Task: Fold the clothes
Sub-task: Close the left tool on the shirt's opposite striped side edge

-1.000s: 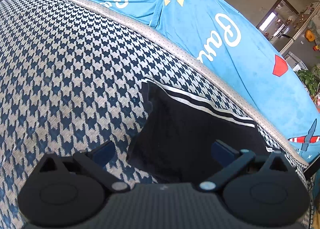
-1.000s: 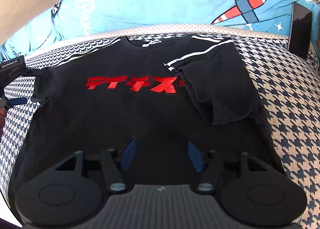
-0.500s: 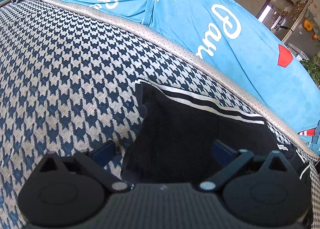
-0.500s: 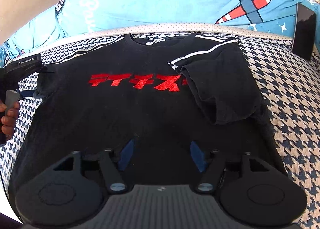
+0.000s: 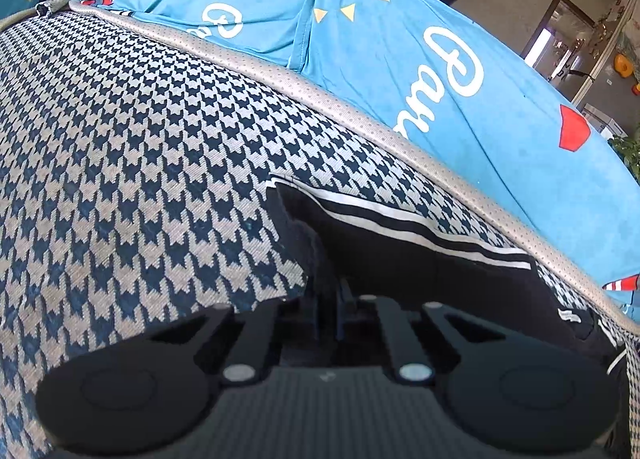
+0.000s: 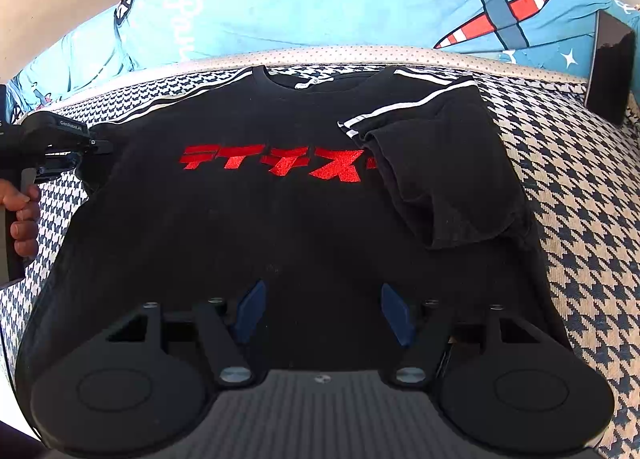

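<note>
Bare navy-and-beige houndstooth sofa seat (image 5: 140,163) open left of the black striped T-shirt (image 6: 280,227), another clear strip toward the seat's right edge, blue printed back cushions (image 5: 400,59) walling the rear edge, dark upright panel (image 6: 610,67) blocking the rear right corner

My left gripper (image 5: 329,313) has just snapped its jaws together, pinched tight on black cloth. My hand (image 6: 22,215) squeezes its handle. My right gripper (image 6: 322,313) tips downward, its blue fingers (image 6: 251,311) apart, holding nothing
</note>
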`<state>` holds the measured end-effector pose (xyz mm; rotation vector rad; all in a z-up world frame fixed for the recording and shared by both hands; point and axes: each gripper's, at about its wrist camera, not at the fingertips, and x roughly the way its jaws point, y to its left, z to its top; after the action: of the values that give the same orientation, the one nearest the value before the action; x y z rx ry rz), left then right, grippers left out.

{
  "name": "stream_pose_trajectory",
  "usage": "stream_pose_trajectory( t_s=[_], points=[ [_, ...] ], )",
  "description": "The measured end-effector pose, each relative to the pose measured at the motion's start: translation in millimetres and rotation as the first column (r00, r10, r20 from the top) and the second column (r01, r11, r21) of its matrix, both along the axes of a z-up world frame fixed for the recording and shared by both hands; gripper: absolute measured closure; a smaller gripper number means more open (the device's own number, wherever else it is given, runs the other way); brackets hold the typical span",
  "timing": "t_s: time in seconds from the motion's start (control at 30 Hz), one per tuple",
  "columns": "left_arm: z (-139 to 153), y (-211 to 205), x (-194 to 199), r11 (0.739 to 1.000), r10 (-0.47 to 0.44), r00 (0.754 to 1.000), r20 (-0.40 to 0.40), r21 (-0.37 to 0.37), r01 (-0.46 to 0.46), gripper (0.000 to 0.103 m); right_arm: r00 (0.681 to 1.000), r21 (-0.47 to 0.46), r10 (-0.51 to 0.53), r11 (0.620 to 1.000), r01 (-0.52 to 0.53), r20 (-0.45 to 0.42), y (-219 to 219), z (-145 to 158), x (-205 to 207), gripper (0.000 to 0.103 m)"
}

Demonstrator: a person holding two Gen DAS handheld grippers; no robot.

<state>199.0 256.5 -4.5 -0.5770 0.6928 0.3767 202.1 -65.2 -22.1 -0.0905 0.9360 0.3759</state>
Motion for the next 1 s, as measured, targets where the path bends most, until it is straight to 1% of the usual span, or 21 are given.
stream_pose_trajectory(
  t_s=[0.1,0.17,0.23,0.3,0.37,0.4,0.47,0.5,0.57,0.6,0.63,0.7,0.77,0.8,0.83,0.87,0.93,1.0],
  points=[
    [7.7,-7.7,-1.3,1.0,0.007,1.0,0.026,0.021,-0.008,0.097,1.0,0.006,-0.002,1.0,0.002,-0.003,-1.4,0.4,0.3,0.039],
    [14.3,-18.0,-0.3,0.998,-0.015,0.999,0.044,0.054,0.012,0.097,1.0,0.007,-0.003,1.0,0.003,-0.004,-2.2,0.4,0.5,0.039],
    [20.2,-34.2,2.4,0.994,-0.065,0.996,0.064,0.093,0.059,0.097,1.0,0.009,-0.005,1.0,0.005,-0.005,-3.0,0.5,0.6,0.039],
    [21.8,-57.5,5.6,0.982,-0.14,0.987,0.075,0.138,0.128,0.097,1.0,0.011,-0.006,1.0,0.006,-0.006,-3.6,0.6,0.4,0.039],
    [21.7,-82.3,10.8,0.957,-0.23,0.971,0.064,0.195,0.214,0.097,1.0,0.011,-0.006,1.0,0.007,-0.007,-3.5,0.6,0.3,0.039],
    [21.3,-94.4,13.6,0.939,-0.286,0.957,0.049,0.214,0.27,0.097,1.0,0.01,-0.007,1.0,0.007,-0.006,-3.4,0.6,0.4,0.039],
    [17.4,-117.1,19.0,0.894,-0.394,0.919,0.009,0.235,0.381,0.096,1.0,0.007,-0.007,1.0,0.007,-0.006,-3.2,0.5,0.7,0.039],
    [14.1,-125.6,20.3,0.873,-0.439,0.899,-0.01,0.234,0.428,0.093,1.0,0.007,-0.007,1.0,0.007,-0.005,-3.2,0.4,0.7,0.039],
    [7.5,-141.7,22.5,0.825,-0.523,0.851,-0.044,0.224,0.519,0.08,1.0,0.006,-0.006,1.0,0.006,-0.005,-3.3,0.2,1.2,0.039],
    [4.8,-146.7,23.1,0.803,-0.562,0.826,-0.052,0.205,0.559,0.06,1.0,0.007,-0.006,1.0,0.006,-0.005,-3.6,0.3,1.3,0.039],
    [3.9,-150.0,22.3,0.787,-0.589,0.806,-0.053,0.189,0.587,0.048,1.0,0.008,-0.006,1.0,0.006,-0.006,-3.9,0.4,1.4,0.039],
    [5.7,-155.8,16.6,0.772,-0.612,0.79,-0.042,0.184,0.608,0.044,1.0,0.011,-0.006,1.0,0.006,-0.008,-4.2,0.4,1.9,0.039],
    [10.8,-151.2,13.3,0.783,-0.607,0.795,-0.006,0.165,0.6,0.035,1.0,0.014,-0.007,1.0,0.007,-0.01,-4.9,0.6,2.0,0.039],
    [13.9,-147.3,11.6,0.792,-0.6,0.8,0.018,0.15,0.591,0.025,1.0,0.014,-0.007,1.0,0.008,-0.011,-5.3,0.8,1.9,0.039],
    [17.5,-142.3,10.5,0.804,-0.589,0.807,0.044,0.131,0.579,0.019,1.0,0.015,-0.007,1.0,0.007,-0.011,-5.5,0.9,2.0,0.039],
    [21.8,-137.7,9.7,0.813,-0.579,0.812,0.07,0.113,0.571,0.017,1.0,0.014,-0.007,1.0,0.007,-0.011,-5.6,1.0,1.9,0.039],
    [30.5,-130.5,8.1,0.823,-0.568,0.814,0.122,0.086,0.561,0.015,1.0,0.012,-0.005,1.0,0.005,-0.011,-5.6,0.9,1.5,0.039],
    [37.7,-126.1,6.2,0.834,-0.551,0.82,0.156,0.086,0.544,0.014,1.0,0.01,-0.004,1.0,0.004,-0.011,-5.5,0.7,2.3,0.039]
  ],
)
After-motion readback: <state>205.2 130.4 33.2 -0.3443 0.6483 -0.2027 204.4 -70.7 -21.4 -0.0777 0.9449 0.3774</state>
